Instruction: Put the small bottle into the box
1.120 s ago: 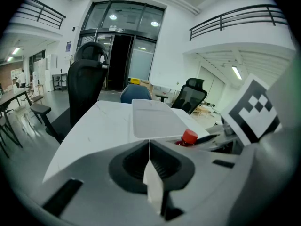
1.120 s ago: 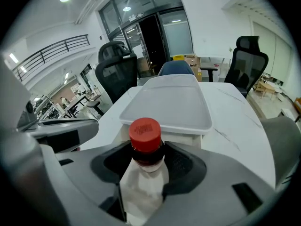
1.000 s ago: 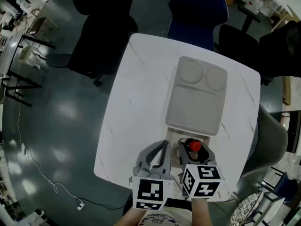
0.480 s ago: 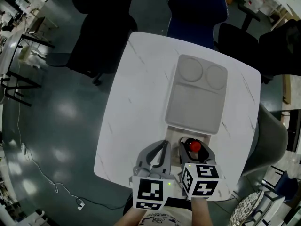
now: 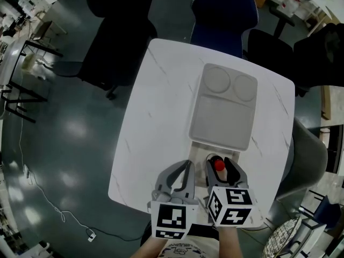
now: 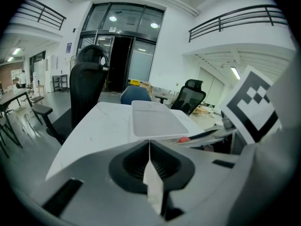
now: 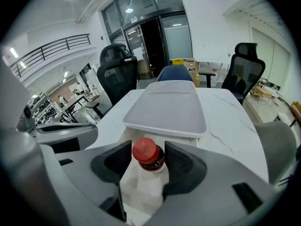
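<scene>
The small white bottle with a red cap (image 5: pixel 219 165) stands upright between the jaws of my right gripper (image 5: pixel 219 163), which is shut on its neck. In the right gripper view the bottle (image 7: pixel 141 187) stands over the white box (image 7: pixel 189 138), whose near end (image 5: pixel 200 153) shows just behind the jaws. A flat grey lid (image 5: pixel 223 117) with two round recesses stretches away from the box across the white table (image 5: pixel 156 117). My left gripper (image 5: pixel 185 164) is beside the right one, shut, with nothing in it (image 6: pixel 149 142).
A blue chair (image 5: pixel 226 9) stands at the table's far edge, a black chair (image 5: pixel 115 31) at the far left and a grey chair (image 5: pixel 309 155) at the right. The table's front edge (image 5: pixel 129 198) is just below the grippers.
The red-capped bottle and my right gripper have shifted slightly forward, toward the box. The left gripper has stayed put.
</scene>
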`<state>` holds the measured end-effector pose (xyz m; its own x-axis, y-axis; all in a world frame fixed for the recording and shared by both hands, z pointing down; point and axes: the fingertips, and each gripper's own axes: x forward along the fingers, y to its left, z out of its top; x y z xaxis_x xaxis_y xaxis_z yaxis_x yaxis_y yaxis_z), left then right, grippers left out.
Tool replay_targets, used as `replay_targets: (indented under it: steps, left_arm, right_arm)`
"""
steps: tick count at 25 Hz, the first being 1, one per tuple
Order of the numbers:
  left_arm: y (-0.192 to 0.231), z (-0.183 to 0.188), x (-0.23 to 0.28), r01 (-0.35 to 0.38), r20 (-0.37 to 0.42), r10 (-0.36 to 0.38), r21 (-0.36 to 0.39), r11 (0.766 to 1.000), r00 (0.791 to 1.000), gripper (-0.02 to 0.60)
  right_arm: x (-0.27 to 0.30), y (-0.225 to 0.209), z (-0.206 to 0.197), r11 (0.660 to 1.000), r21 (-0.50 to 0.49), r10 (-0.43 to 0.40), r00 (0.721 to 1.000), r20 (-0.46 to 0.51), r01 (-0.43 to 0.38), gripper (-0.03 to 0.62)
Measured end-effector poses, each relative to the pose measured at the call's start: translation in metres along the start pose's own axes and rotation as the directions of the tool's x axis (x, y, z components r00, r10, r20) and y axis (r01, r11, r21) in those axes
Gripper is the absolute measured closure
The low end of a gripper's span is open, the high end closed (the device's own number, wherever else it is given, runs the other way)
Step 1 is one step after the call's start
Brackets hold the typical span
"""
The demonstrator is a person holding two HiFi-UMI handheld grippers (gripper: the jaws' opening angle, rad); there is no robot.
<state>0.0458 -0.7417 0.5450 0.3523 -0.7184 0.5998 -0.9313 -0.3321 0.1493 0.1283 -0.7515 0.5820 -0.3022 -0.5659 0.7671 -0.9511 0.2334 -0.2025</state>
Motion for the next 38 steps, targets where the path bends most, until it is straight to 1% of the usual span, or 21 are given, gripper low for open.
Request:
replay_targets:
  steps: [4, 9, 13, 15, 17, 20, 25, 31, 38]
  left_arm:
    - [0.000, 0.006, -0.007, -0.003, 0.023, 0.003, 0.006, 1.000, 1.000, 0.561]
    - [-0.001, 0.019, -0.020, -0.010, 0.066, 0.009, 0.019, 1.000, 0.998, 0.561]
    - [-0.006, 0.032, -0.035, -0.010, 0.107, 0.005, 0.038, 0.999, 0.994, 0.561]
    - [-0.008, 0.041, -0.043, -0.010, 0.128, 0.004, 0.046, 0.999, 0.992, 0.561]
    - [-0.011, 0.049, -0.052, -0.011, 0.148, 0.004, 0.049, 0.999, 0.989, 0.561]
    - [-0.015, 0.058, -0.065, -0.011, 0.183, -0.003, 0.075, 0.997, 0.983, 0.561]
    - [-0.022, 0.071, -0.087, -0.015, 0.234, -0.009, 0.100, 0.995, 0.972, 0.561]
    - [-0.028, 0.072, -0.111, -0.022, 0.267, -0.011, 0.119, 0.993, 0.964, 0.561]
    - [-0.032, 0.076, -0.133, -0.029, 0.301, -0.012, 0.130, 0.991, 0.954, 0.561]
  right_arm:
    - [-0.013, 0.005, 0.008, 1.000, -0.005, -0.001, 0.999, 0.035, 0.001, 0.368]
    - [-0.035, 0.012, 0.021, 1.000, -0.003, 0.012, 0.994, 0.109, -0.012, 0.370]
    - [-0.057, 0.022, 0.032, 1.000, 0.001, 0.023, 0.984, 0.177, -0.024, 0.375]
    - [-0.069, 0.029, 0.037, 1.000, -0.006, 0.025, 0.978, 0.206, -0.024, 0.410]
    - [-0.080, 0.037, 0.039, 0.999, -0.018, 0.032, 0.973, 0.228, -0.029, 0.411]
    - [-0.096, 0.047, 0.042, 0.999, -0.030, 0.041, 0.966, 0.257, -0.035, 0.413]
    - [-0.120, 0.055, 0.048, 0.999, -0.039, 0.039, 0.950, 0.311, -0.028, 0.418]
    - [-0.143, 0.060, 0.044, 0.999, -0.050, 0.019, 0.936, 0.352, -0.001, 0.433]
    - [-0.162, 0.071, 0.039, 0.998, -0.062, 0.021, 0.927, 0.375, 0.003, 0.433]
